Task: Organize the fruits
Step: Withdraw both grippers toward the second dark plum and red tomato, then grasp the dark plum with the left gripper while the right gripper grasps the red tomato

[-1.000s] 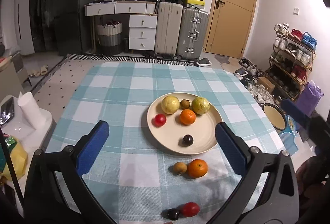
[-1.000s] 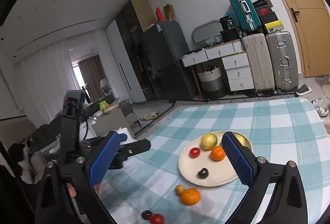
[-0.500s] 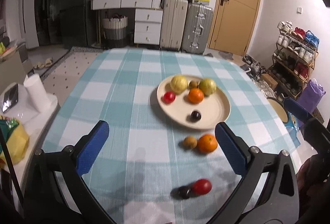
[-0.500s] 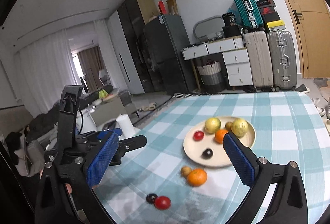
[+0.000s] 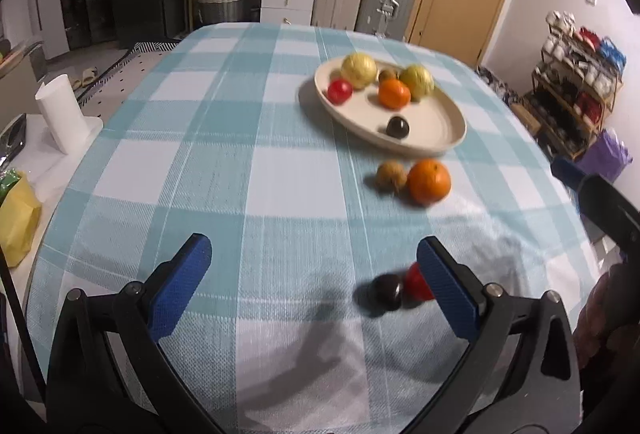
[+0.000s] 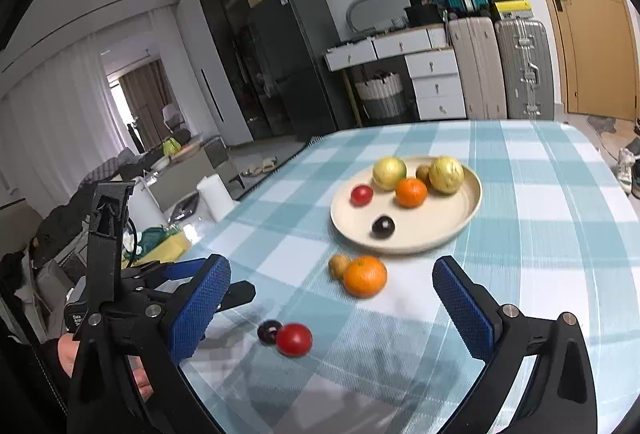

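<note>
Table [image 5: 280, 170] covered in a blue-and-white checked cloth. Directly on it: a cream plate [image 5: 440, 130] toward the far right; just in front of the plate, an orange [image 5: 429, 181] touching a small brown fruit [image 5: 391, 175]; nearer the front edge, a dark plum [image 5: 387, 291] touching a red tomato [image 6: 294, 339]. Same layout from the right wrist view: plate [image 6: 468, 218], orange [image 6: 365, 276], brown fruit [image 6: 338, 265], plum [image 6: 267, 331].

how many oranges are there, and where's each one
2. One orange sits in the cream plate, among the yellow fruits. The other orange lies on the checked tablecloth just outside the plate's near rim, touching a small brown fruit. None seems hidden.
</note>
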Available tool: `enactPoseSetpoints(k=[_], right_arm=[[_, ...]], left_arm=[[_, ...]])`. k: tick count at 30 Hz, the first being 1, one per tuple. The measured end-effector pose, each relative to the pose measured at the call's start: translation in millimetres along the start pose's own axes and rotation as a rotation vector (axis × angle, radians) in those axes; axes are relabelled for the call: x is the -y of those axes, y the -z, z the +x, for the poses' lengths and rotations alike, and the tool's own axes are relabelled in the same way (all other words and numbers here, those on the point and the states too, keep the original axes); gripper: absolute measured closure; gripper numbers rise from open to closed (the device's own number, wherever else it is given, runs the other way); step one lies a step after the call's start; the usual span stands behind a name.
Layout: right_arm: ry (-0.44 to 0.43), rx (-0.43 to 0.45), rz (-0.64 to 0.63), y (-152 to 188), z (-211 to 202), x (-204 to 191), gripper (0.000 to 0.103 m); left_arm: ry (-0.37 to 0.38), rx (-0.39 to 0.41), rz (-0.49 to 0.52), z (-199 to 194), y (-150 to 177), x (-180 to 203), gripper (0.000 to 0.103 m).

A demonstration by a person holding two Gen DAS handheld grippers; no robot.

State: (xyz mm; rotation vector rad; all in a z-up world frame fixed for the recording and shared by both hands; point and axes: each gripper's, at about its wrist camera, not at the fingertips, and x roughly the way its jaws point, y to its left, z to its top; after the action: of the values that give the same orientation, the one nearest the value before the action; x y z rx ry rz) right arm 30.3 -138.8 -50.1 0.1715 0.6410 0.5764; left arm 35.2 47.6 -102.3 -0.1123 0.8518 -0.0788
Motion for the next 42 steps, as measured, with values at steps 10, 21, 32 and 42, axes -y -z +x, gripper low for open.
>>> enactPoseSetpoints(k=[10, 21, 32, 42], right_arm=[[0.028, -0.044, 0.055, 10, 8, 13, 0.000], [0.033, -0.049, 0.062, 11, 7, 15, 0.000], [0.029, -0.049, 0.070, 12, 8, 15, 0.000], [0.010, -0.089, 0.088, 16, 13, 16, 0.000]], left_arm=[[0.009, -0.041, 0.008, 13, 13, 2, 0.001], [0.120, -0.053, 0.020, 17, 17, 8, 0.047], [0.286, -0.108, 0.011, 23, 24, 19, 0.077], [0.292, -0.100, 0.002, 21, 23, 16, 0.084]])
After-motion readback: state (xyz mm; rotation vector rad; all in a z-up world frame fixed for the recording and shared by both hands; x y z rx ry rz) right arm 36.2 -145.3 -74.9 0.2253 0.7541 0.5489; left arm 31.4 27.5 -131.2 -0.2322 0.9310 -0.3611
